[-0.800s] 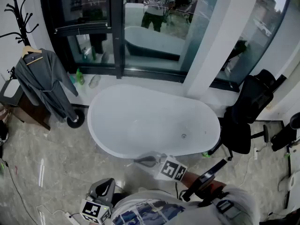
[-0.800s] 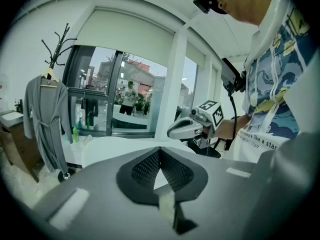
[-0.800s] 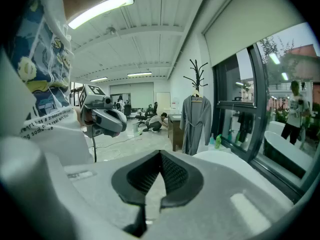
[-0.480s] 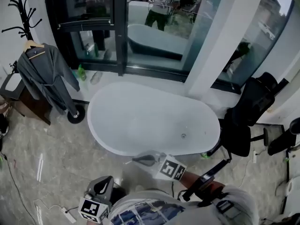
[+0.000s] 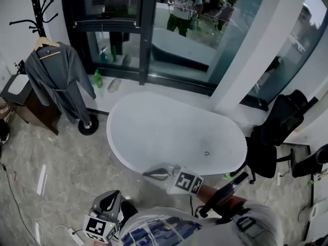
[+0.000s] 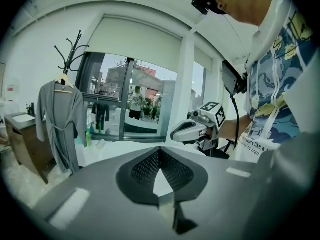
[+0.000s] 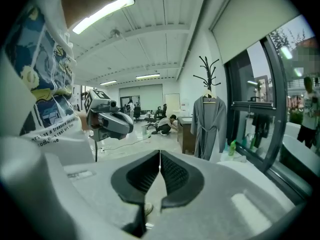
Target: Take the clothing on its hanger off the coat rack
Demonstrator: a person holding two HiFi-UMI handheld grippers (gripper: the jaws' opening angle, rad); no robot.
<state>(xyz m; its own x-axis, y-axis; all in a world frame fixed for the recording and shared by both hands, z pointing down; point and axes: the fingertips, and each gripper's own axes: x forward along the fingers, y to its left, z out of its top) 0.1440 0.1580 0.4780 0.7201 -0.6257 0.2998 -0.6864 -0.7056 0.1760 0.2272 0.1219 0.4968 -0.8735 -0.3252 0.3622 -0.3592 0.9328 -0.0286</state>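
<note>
A grey robe hangs on a wooden hanger from the black coat rack at the far left, well away from both grippers. Low in the head view my left gripper is shut and holds nothing. My right gripper is likewise shut and empty, above the near rim of the white bathtub. The left gripper view shows the robe at the left and the right gripper beside it. In the right gripper view the robe hangs beyond its shut jaws, with the left gripper at the left.
The bathtub lies between me and the glass wall. A wooden cabinet stands beside the rack's round base. A green bottle sits by the window. A black office chair is at the right. Cables trail over the marble floor.
The head view has swung, so rack, robe and bathtub have slid rightward in the picture. Both grippers keep their places, shut.
</note>
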